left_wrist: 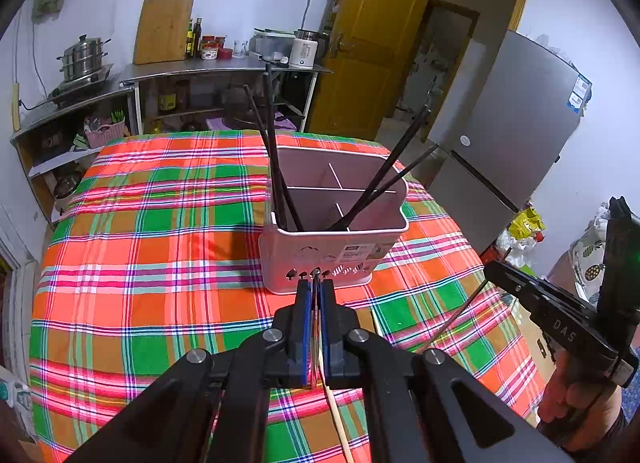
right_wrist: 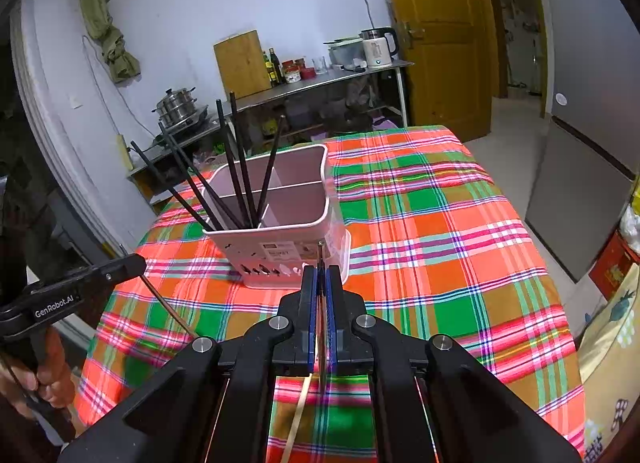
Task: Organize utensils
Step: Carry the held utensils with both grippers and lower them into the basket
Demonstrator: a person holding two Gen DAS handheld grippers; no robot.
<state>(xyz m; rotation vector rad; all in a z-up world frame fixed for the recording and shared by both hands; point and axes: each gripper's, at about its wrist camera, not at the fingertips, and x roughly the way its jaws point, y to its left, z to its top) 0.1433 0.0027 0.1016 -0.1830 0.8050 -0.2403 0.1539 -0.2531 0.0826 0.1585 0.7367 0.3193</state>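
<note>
Left gripper (left_wrist: pixel 316 283): jaws clenched on a thin chopstick (left_wrist: pixel 336 415) whose pale handle runs out of frame at 6 o'clock; its tip shows just above the pads, the middle hidden between them. Right gripper (right_wrist: pixel 320 275): likewise clenched on a thin stick (right_wrist: pixel 298 419), tip protruding at 12 o'clock, lower end cut off by the frame. Whether either holds one stick or a pair cannot be told.

Caddy (left_wrist: pixel 332 259): pink, divided into compartments, upright on the plaid cloth (left_wrist: pixel 160 263), at 12 o'clock of both grippers and near them. Black chopsticks (left_wrist: pixel 276 159) lean in its near compartments, fanning toward 11 and 1 o'clock in the left view; their lower ends are hidden by the caddy wall. The far compartments show no contents.

In the left view, the right gripper's body enters at 3 o'clock, a hand (left_wrist: pixel 576 395) on its grip, partly cut off. Open cloth lies at 9 o'clock of the caddy in the left view and at 3 o'clock in the right; the table edge falls away beyond, toward a fridge (left_wrist: pixel 516 135).
</note>
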